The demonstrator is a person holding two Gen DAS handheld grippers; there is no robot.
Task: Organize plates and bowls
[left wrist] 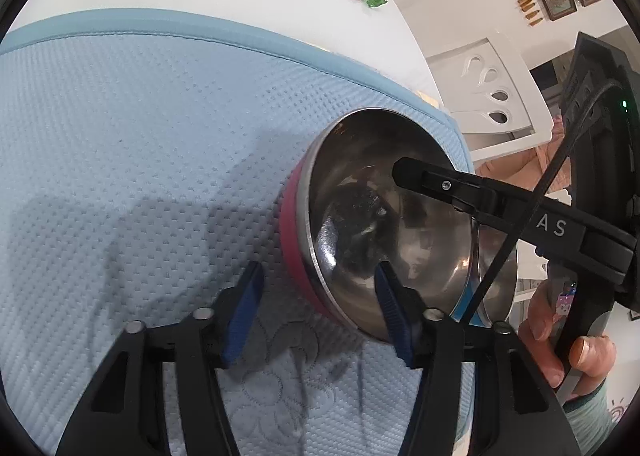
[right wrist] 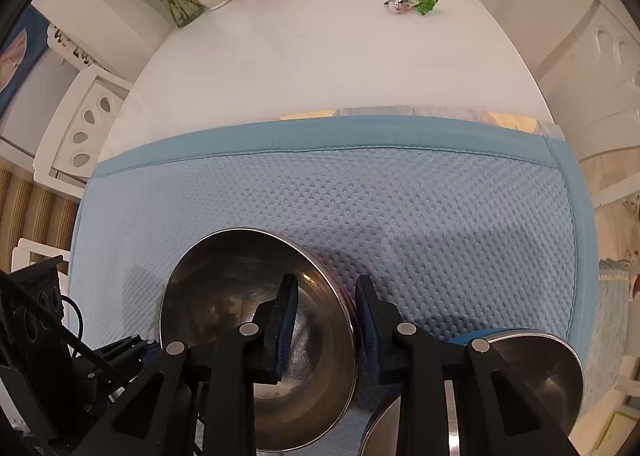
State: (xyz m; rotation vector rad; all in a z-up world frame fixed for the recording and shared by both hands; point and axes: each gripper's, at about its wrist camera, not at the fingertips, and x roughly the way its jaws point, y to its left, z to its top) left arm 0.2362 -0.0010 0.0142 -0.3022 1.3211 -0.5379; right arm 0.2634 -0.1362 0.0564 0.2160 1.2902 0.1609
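Clamping the empty steel bowl (right wrist: 256,336) rim, right gripper (right wrist: 326,320); left gripper (left wrist: 316,312) apart.

A shiny steel bowl with a red outer wall (left wrist: 384,232) sits on a pale blue textured mat (left wrist: 140,136), tilted so its mirrored inside faces up and sideways. Its rim is pinched between two dark padded fingers. Just beside it, touching or nearly touching, are two more steel bowls (right wrist: 548,372), one with a blue outer wall.
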